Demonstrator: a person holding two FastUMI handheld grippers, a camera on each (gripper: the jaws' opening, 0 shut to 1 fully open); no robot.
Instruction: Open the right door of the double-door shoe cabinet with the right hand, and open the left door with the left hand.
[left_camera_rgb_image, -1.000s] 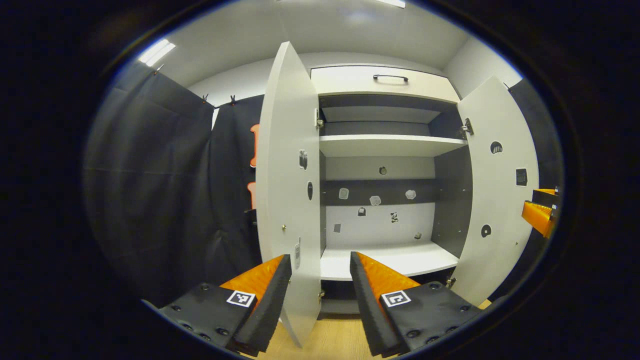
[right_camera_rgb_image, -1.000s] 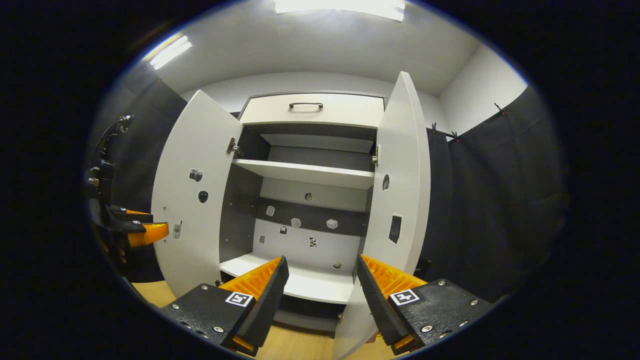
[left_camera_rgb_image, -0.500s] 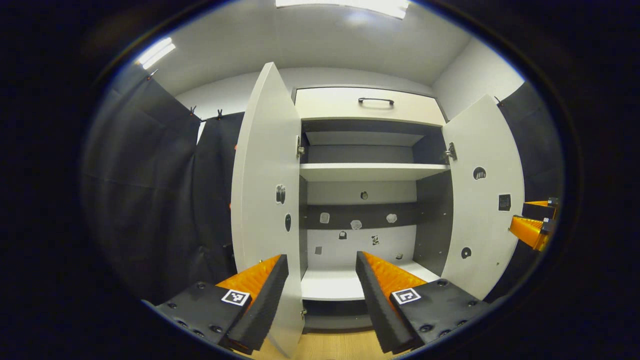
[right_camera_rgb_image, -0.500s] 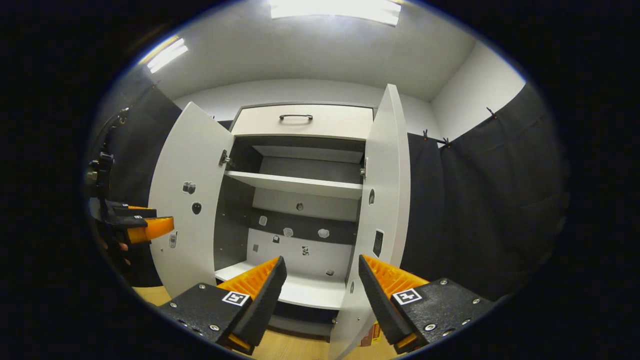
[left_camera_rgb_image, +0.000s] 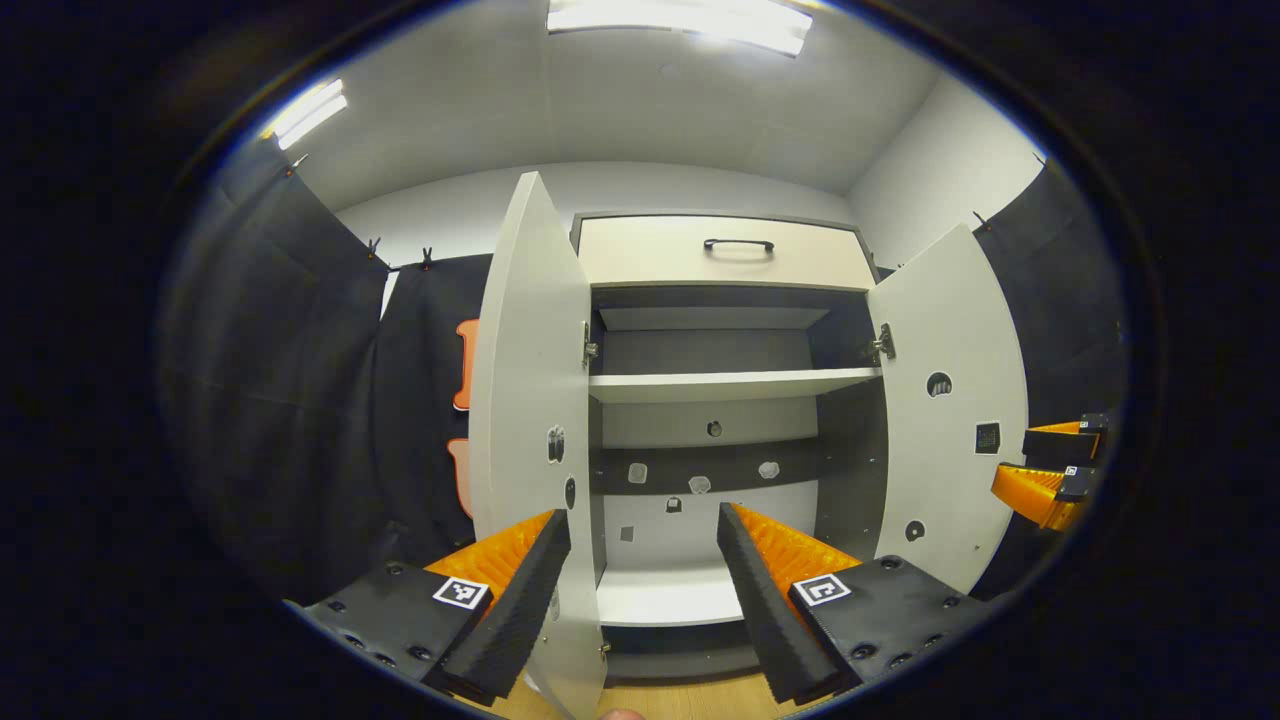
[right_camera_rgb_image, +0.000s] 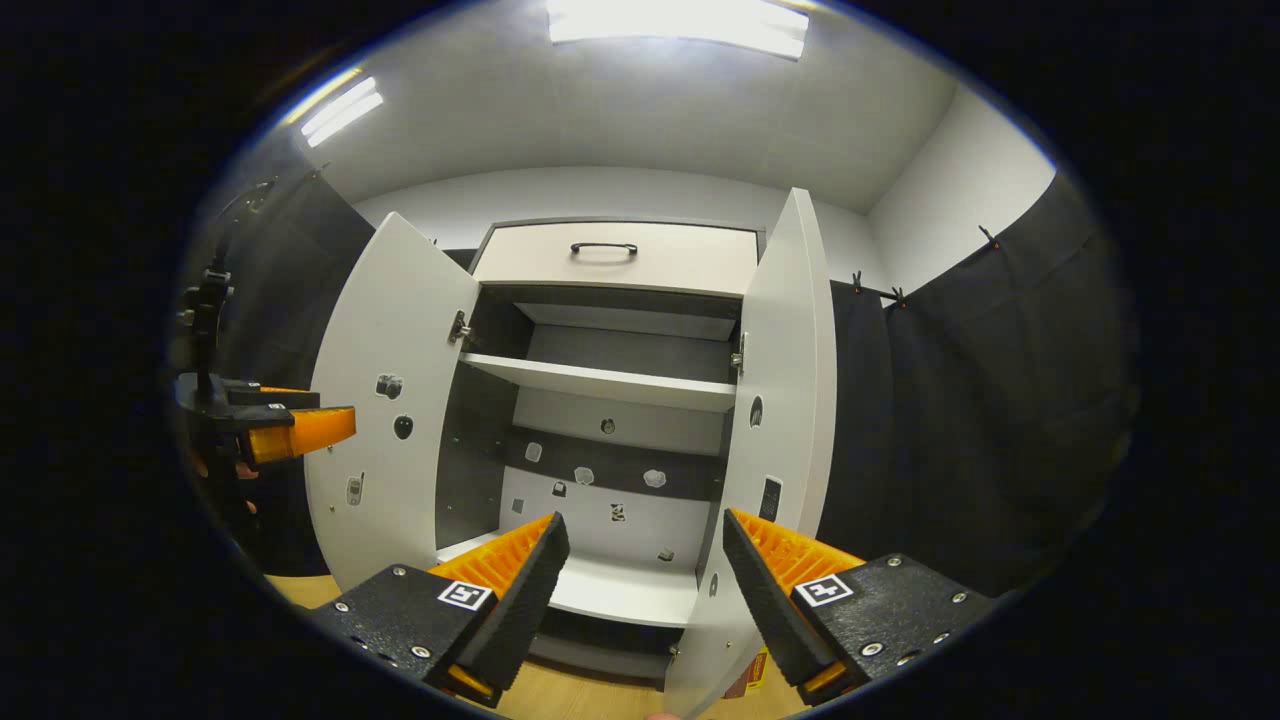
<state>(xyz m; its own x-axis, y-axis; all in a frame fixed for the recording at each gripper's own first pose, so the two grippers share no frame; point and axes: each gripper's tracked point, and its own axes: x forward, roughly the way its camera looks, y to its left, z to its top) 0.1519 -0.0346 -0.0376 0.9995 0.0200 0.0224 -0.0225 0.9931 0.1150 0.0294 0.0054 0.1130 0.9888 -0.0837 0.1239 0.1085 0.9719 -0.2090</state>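
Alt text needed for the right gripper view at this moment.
A shoe cabinet stands with both doors swung open, the left door and right door, showing bare shelves. The right tongs sit open in the foreground, holding nothing; the left tongs appear beside the left door.

Left gripper view: low, left of shoe cabinet, facing in, near. Right gripper view: low, right side, perhaps slightly farther. Both share cabinet shelves.

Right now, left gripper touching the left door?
Cannot tell. In the left gripper view the edge of the left door stands between the open fingers of the left gripper, overlapping one; no plain contact or gap.
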